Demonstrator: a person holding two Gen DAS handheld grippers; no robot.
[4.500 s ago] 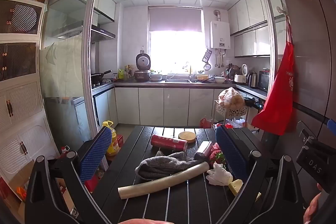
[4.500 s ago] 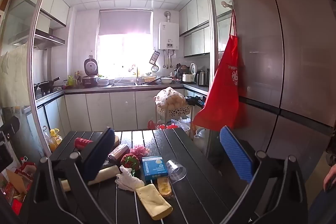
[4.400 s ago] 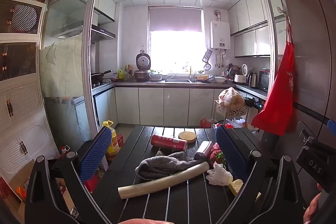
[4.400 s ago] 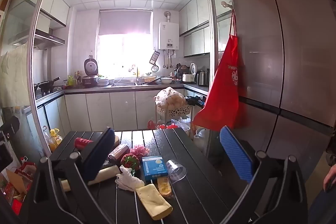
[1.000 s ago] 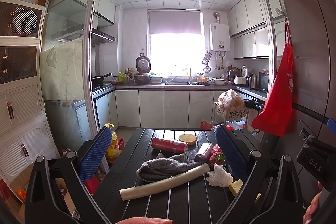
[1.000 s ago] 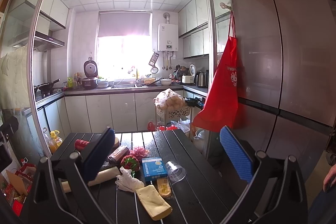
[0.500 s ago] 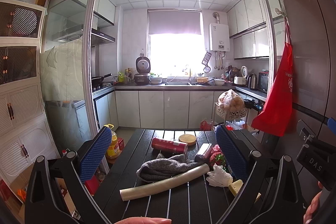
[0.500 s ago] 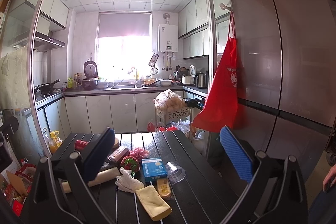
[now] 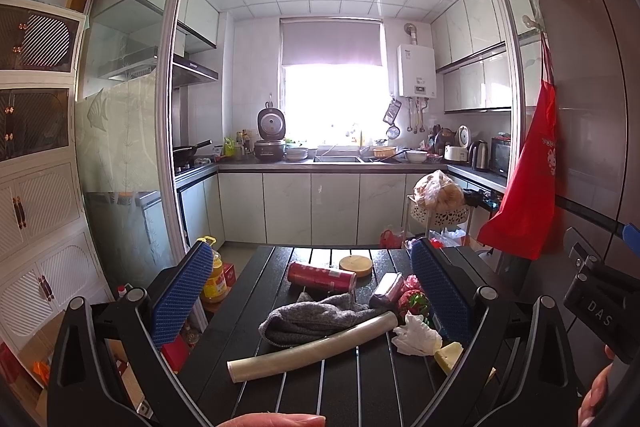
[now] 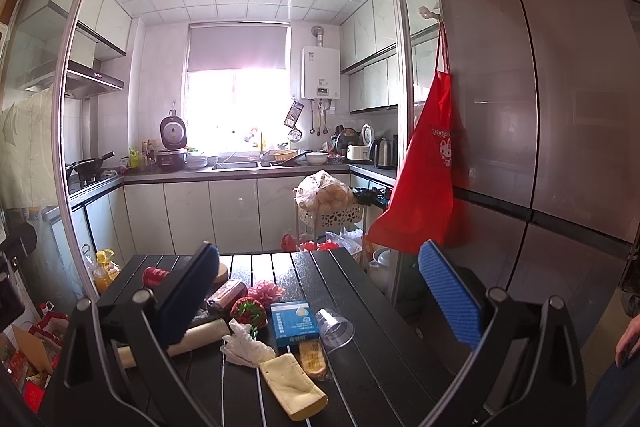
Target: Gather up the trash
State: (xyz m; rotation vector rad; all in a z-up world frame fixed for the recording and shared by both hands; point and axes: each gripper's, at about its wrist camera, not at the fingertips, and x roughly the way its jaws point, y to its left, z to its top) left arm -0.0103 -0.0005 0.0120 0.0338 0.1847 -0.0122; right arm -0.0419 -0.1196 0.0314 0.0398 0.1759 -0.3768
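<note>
Left wrist view is filled by a black slatted table (image 9: 240,315) on which the clutter is spread; no bin or bag for the trash is seen in either view. Largest on it is a crumpled grey knitted cloth (image 9: 316,315), with a long pale roll of clear film (image 9: 312,349) laid across its near edge, and a red drinks can (image 9: 321,276) lying on its side beyond. Smaller trash is gathered to the right: a blue and white cardboard box (image 10: 294,319), a clear plastic cup (image 10: 335,325) tipped over just beside it, and a crumpled white tissue (image 10: 244,345) touching the film roll's end. The left gripper (image 9: 316,287) and the right gripper (image 10: 320,291) are both held spread wide above the table, with nothing between the blue pads. A first pick is judged best made on the tissue or cup: these are light and crushable, so a gentle squeeze from above is advised, and the roll should be kept from being nudged off.
</note>
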